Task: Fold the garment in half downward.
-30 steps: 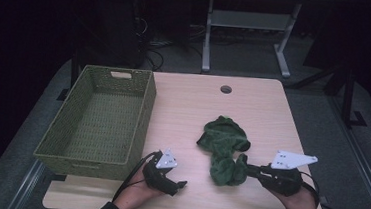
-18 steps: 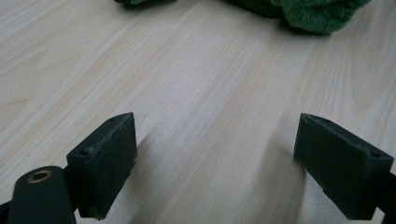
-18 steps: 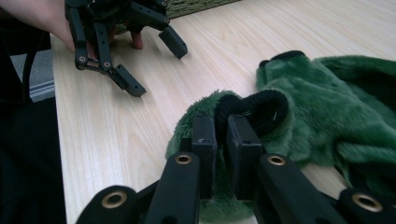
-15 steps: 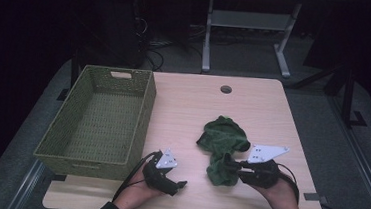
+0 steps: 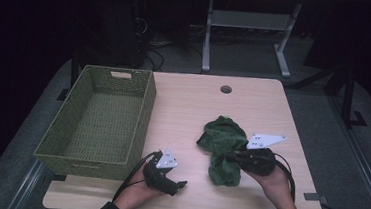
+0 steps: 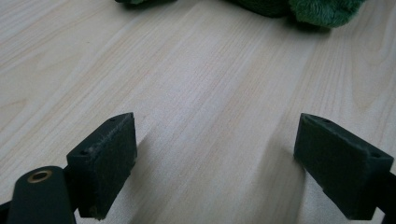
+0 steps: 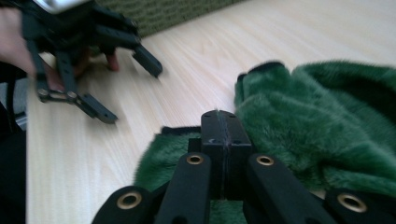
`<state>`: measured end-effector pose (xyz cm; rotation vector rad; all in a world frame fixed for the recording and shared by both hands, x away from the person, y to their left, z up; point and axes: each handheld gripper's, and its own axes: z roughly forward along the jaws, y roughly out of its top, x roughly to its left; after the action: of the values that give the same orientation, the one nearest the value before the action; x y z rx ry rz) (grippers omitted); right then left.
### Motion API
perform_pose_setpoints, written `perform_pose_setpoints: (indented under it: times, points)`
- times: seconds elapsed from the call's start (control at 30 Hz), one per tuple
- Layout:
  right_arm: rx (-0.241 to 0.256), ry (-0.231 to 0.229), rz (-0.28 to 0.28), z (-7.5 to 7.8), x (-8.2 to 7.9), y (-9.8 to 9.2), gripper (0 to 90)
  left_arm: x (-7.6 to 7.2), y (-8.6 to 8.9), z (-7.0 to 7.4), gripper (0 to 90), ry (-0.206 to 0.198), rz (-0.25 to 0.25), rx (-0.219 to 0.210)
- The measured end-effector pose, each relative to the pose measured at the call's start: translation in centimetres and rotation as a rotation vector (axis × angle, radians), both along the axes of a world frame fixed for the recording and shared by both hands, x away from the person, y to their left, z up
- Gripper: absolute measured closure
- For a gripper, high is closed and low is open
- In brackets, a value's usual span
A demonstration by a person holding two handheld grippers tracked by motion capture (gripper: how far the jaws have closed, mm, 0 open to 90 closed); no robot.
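On the pale wooden table (image 5: pixel 183 109), the right gripper (image 5: pixel 230 157) has slid in and closed over the green cloth (image 5: pixel 222 147), likely beginning a lift toward the basket (image 5: pixel 143 111), while the left gripper (image 5: pixel 181 185) waits with jaws apart.

The high view looks forward and down on the whole table (image 5: pixel 253 110), while both gripper views sit very near its wood, sharing the green cloth (image 5: pixel 223 142).

One green fuzzy cloth (image 5: pixel 222 147), one woven basket (image 5: pixel 145 112), two grippers: left gripper (image 5: pixel 179 185), right gripper (image 5: pixel 230 157).
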<state>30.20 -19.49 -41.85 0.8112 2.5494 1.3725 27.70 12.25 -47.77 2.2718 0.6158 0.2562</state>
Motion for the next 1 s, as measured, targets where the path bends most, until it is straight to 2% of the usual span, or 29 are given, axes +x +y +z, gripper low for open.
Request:
perform_pose_setpoints:
  times: [0.03, 0.17, 0.37, 0.5, 0.73, 0.9, 1.0]
  points:
    - [-0.010, 0.024, 0.001, -0.3, 0.1, 0.3, 89.9, 0.0, 0.0, 0.0, 12.5, 0.001, -0.001, 0.002]
    - [-0.053, 0.053, 0.025, -1.4, 0.4, 1.1, 90.0, 0.0, 0.0, 0.0, 12.5, 0.002, -0.001, 0.001]
    - [-0.170, 0.096, 0.031, -3.5, 0.2, 2.6, 90.0, 0.0, 0.0, 0.0, 12.5, 0.001, -0.001, 0.003]
    - [-0.172, 0.135, 0.015, -3.7, 0.1, 2.7, 90.0, 0.0, 0.0, 0.0, 12.6, 0.001, 0.000, 0.002]
    - [-0.154, 0.119, -0.001, -3.8, -0.2, 2.5, 89.9, 0.0, -0.1, 0.0, 12.7, 0.001, 0.022, 0.001]
    - [-0.103, 0.095, -0.035, -2.9, -0.3, 1.7, 77.0, 0.1, -0.2, 0.2, 12.7, 0.010, 0.024, 0.016]
    - [-0.094, 0.080, -0.050, -2.1, -0.3, 1.0, 71.4, 0.6, -0.3, 0.5, 13.3, 0.046, 0.025, 0.015]
